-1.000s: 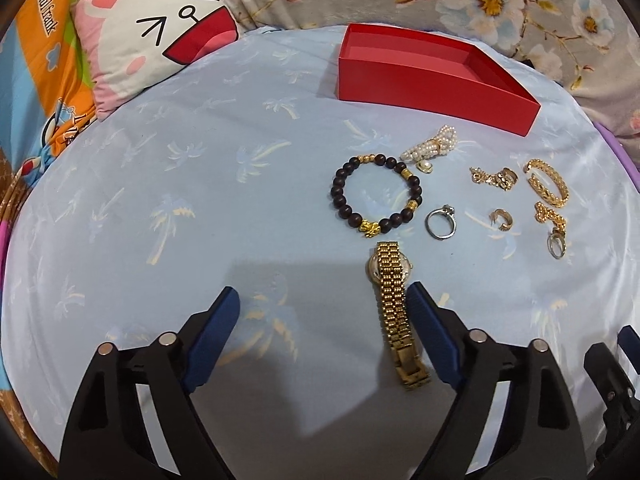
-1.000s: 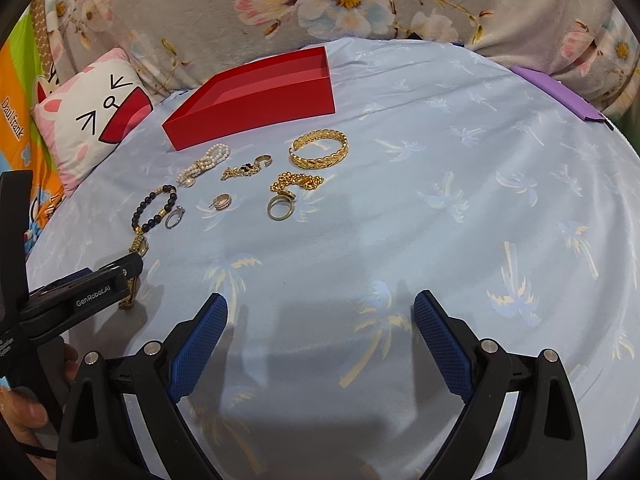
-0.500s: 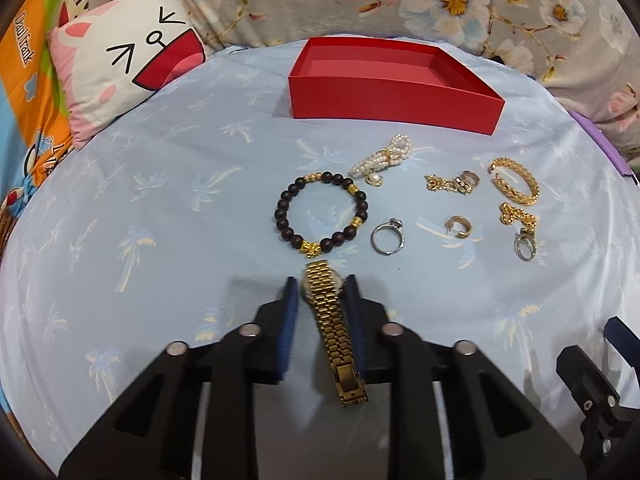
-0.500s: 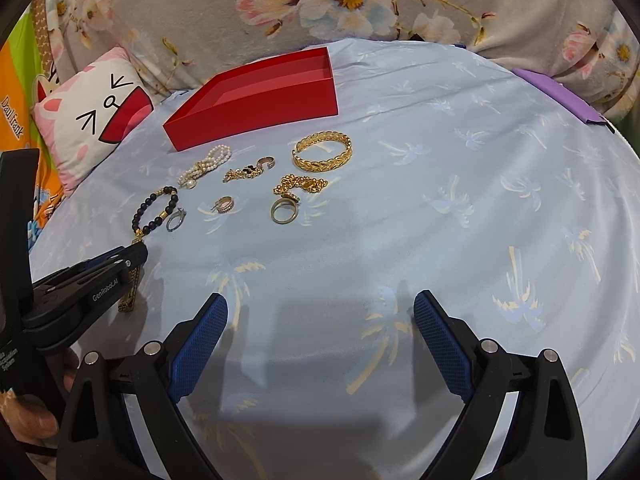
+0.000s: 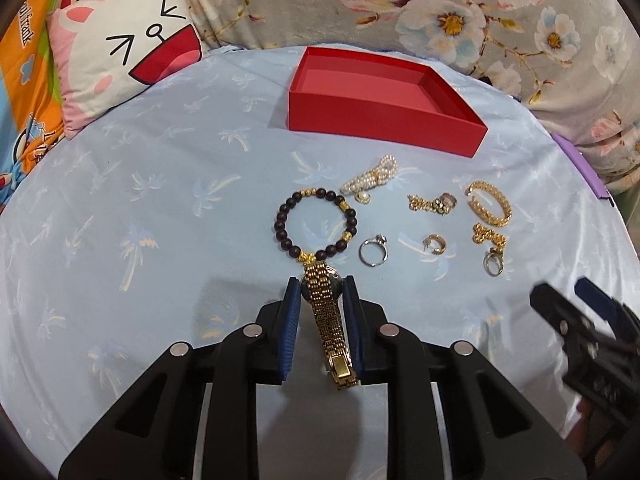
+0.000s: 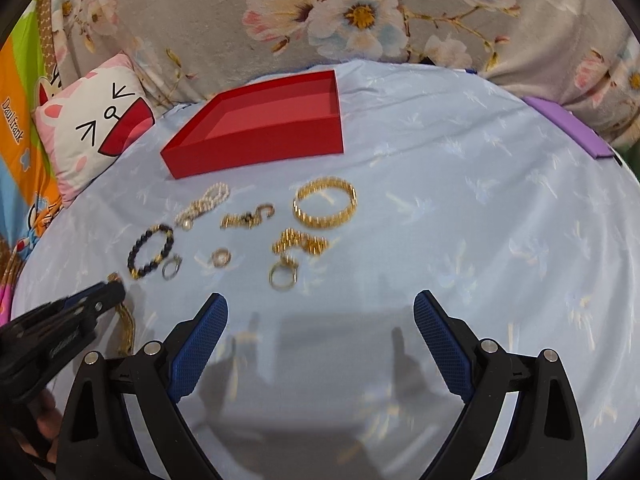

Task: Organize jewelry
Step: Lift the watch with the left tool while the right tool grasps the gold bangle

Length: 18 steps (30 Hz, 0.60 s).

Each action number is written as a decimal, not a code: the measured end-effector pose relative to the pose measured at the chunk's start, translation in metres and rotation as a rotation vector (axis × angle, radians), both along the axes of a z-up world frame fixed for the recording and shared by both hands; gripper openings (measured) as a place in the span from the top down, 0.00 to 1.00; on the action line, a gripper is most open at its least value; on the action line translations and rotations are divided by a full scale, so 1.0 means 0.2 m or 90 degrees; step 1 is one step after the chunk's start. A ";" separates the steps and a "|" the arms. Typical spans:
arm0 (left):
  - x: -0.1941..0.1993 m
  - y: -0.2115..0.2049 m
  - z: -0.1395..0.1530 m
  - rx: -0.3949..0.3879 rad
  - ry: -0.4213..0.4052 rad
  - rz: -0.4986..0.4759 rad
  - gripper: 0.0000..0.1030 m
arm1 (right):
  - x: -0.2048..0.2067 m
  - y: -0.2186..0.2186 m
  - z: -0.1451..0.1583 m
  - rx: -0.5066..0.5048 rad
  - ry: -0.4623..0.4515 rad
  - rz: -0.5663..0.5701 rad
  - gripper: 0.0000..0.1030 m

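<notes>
Gold link-band wristwatch point(image 5: 327, 322) lies on the pale blue palm-print cloth point(image 5: 160, 240) between the blue pads of the left gripper point(image 5: 320, 296), whose jaws are closing and seem to touch the case on both sides. To its right, the right gripper point(image 6: 320, 312) hangs wide open over bare cloth, holding nothing. Just beyond the watch sits a dark-bead bracelet with gold spacers point(image 5: 316, 224), then the empty red shallow cardboard box point(image 5: 384, 96).
</notes>
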State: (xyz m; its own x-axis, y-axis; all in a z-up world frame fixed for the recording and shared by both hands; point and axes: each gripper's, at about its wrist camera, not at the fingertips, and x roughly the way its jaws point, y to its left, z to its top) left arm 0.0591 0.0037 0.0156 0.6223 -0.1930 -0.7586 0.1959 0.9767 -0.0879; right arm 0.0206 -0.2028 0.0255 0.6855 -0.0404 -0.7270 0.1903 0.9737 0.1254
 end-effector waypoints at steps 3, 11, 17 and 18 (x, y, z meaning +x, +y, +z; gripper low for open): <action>0.02 0.02 0.03 -0.013 0.002 0.000 1.00 | 0.12 -0.02 0.01 -0.021 -0.007 0.008 0.10; 0.09 0.06 0.01 -0.009 0.014 0.003 0.98 | 0.36 -0.05 -0.06 -0.018 0.024 0.020 0.16; 0.08 0.06 -0.06 -0.003 0.024 0.009 0.54 | 0.34 -0.04 -0.07 -0.012 0.016 0.014 0.16; 0.09 0.04 -0.07 0.000 0.027 0.005 0.54 | 0.34 -0.05 -0.07 -0.009 0.019 0.014 0.16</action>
